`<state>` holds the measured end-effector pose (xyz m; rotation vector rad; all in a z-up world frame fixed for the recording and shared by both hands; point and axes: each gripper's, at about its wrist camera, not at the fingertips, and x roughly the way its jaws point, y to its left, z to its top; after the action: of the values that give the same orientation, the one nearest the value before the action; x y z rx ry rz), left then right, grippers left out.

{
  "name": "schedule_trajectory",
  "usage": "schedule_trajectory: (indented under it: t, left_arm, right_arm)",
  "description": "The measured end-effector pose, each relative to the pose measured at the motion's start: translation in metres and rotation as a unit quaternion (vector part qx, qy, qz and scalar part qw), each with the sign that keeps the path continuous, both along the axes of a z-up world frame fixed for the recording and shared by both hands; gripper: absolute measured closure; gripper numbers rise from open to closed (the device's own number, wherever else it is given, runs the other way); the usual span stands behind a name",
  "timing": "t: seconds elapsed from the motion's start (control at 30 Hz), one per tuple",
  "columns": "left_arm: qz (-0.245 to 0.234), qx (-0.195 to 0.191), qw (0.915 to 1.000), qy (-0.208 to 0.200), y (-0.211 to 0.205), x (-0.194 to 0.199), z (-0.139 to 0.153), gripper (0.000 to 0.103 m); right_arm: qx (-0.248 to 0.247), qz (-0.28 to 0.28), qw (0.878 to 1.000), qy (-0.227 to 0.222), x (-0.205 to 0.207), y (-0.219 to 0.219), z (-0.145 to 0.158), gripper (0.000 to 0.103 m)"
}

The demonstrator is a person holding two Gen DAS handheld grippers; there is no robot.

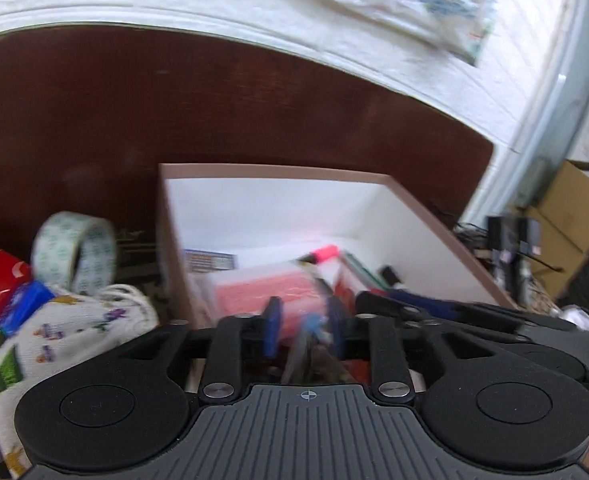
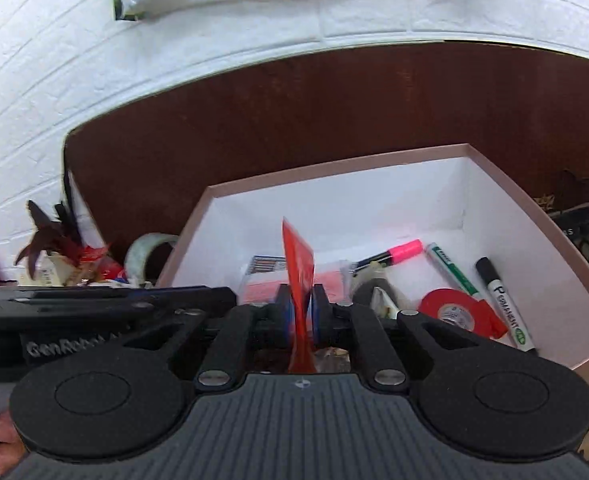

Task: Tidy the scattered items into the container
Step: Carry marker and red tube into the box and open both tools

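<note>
Hovering over the box's (image 2: 526, 216) near edge, the right gripper (image 2: 300, 312) pinches a red packet (image 2: 299, 268) upright; the left gripper (image 1: 304, 330), alongside, stands apart.

We see the box (image 2: 514, 200) on the table (image 2: 254, 120), markers (image 2: 502, 300) and tape (image 2: 452, 312) inside at right, another tape roll (image 1: 74, 254) left of it.

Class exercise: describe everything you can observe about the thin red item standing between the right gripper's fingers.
The red packet is a thin, flat, glossy piece, seemingly plastic or foil, with faint white print. It stands on edge, nearly upright, leaning slightly left at its pointed top. The right gripper has its blue pads close against both faces, gripping its lower half; its bottom end reaches down behind the fingers. It hangs over the near edge of the pink box, touching nothing else visible.
</note>
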<state>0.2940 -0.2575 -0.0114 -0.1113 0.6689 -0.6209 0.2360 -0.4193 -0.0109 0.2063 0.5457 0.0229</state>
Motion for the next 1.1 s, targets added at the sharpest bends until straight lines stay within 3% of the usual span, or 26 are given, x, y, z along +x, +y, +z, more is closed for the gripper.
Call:
schedule_trajectory:
  t: [0.03,0.07,0.13,0.23,0.33,0.73,0.93,1.1]
  left_arm:
    - [0.012,0.0,0.9999,0.0,0.004,0.002,-0.001,0.025]
    - [0.0,-0.019,0.9998,-0.004,0.009,0.003,0.0,0.019]
    - [-0.014,-0.038,0.9991,-0.008,0.015,0.0,0.002,0.012]
    - [-0.006,-0.018,0.9994,-0.028,0.014,-0.011,0.007,0.0]
    - [-0.009,-0.012,0.9987,-0.049,0.015,-0.019,0.008,0.0]
    - [-0.001,-0.051,0.9982,-0.031,0.04,-0.044,0.021,0.0]
    - [0.028,-0.083,0.9956,-0.032,0.082,-0.094,0.011,0.0]
    - [0.059,-0.104,0.9927,-0.008,0.131,-0.145,-0.015,0.0]
  right_arm:
    - [-0.008,-0.018,1.0,0.001,0.0,-0.002,-0.002,0.061]
    - [-0.014,-0.036,0.999,0.001,0.0,-0.005,-0.003,0.04]
    - [-0.017,-0.058,0.998,-0.006,-0.004,-0.013,-0.005,0.018]
    - [0.008,-0.055,0.998,-0.014,-0.015,-0.021,-0.006,0.017]
    - [0.009,-0.058,0.998,-0.016,-0.023,-0.022,-0.007,0.011]
    - [0.018,-0.036,0.999,-0.016,-0.045,-0.007,0.01,0.005]
    - [0.024,-0.009,1.0,-0.015,-0.073,0.013,0.017,0.003]
    - [0.01,0.024,1.0,-0.017,-0.113,0.056,0.004,0.003]
